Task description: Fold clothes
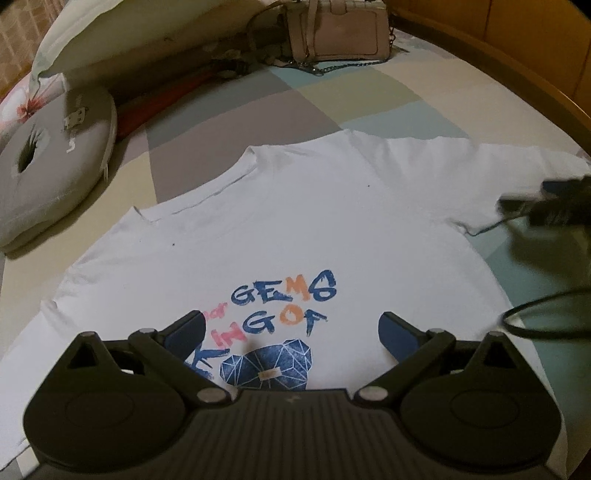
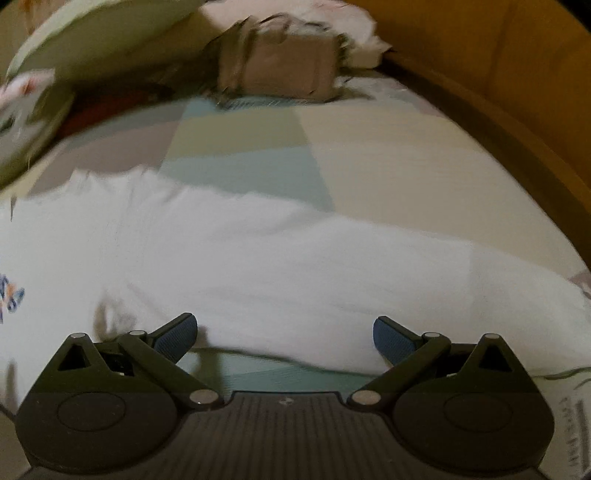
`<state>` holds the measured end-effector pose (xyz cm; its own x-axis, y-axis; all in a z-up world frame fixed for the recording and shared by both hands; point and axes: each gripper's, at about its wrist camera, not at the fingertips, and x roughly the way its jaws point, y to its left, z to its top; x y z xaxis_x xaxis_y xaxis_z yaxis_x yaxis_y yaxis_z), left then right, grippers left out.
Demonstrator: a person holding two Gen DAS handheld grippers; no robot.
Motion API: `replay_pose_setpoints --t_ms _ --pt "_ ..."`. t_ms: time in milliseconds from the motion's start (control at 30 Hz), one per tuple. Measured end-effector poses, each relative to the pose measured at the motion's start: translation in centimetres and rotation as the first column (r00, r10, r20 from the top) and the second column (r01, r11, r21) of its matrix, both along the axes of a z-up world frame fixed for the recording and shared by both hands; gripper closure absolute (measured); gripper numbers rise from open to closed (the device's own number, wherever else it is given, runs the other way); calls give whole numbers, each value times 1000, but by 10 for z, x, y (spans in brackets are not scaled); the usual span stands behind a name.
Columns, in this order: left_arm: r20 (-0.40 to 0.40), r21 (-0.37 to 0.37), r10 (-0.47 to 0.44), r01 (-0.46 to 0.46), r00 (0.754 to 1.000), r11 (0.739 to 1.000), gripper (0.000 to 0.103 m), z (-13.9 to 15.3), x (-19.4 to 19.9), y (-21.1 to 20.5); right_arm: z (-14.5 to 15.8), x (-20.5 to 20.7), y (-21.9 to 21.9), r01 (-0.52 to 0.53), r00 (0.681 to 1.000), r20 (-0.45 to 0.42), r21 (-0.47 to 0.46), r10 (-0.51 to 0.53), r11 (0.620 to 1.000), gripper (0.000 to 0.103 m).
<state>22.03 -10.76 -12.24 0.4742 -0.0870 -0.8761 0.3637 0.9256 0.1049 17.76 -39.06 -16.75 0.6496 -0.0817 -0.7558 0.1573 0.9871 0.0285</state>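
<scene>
Lying flat on the patchwork bedspread [image 1: 332, 107] — white T-shirt [image 1: 295, 229], print side up, blue and orange lettering [image 1: 284, 306] near the left gripper [image 1: 291, 332]. Left gripper spread wide above the print, nothing between the blue pads. Right gripper [image 2: 284, 336] likewise wide, empty, over the shirt's sleeve [image 2: 369, 280] — blurred in its own view. Beyond the shirt: pale handbag [image 1: 340, 33] with a chain, grey round cushion [image 1: 55, 166] at left, wooden bed frame [image 1: 517, 74] at right.
</scene>
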Motion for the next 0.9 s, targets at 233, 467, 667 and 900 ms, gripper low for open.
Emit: replay_pose_setpoints --t_ms 233,467,667,900 --pt "-14 -2 -16 16 1000 1000 3 -3 4 -11 -7 17 -85 137 990 15 113 -139 984 0" --pt "-11 16 -65 65 998 998 3 -3 5 -25 -15 -15 -159 293 956 -16 39 -293 955 0" --pt "-15 6 -62 62 998 998 3 -3 7 -29 -12 -30 -183 333 943 -28 14 -333 943 0" --pt "-14 12 -96 96 995 995 3 -3 8 -41 -24 -13 -178 281 958 -34 -51 -283 958 0"
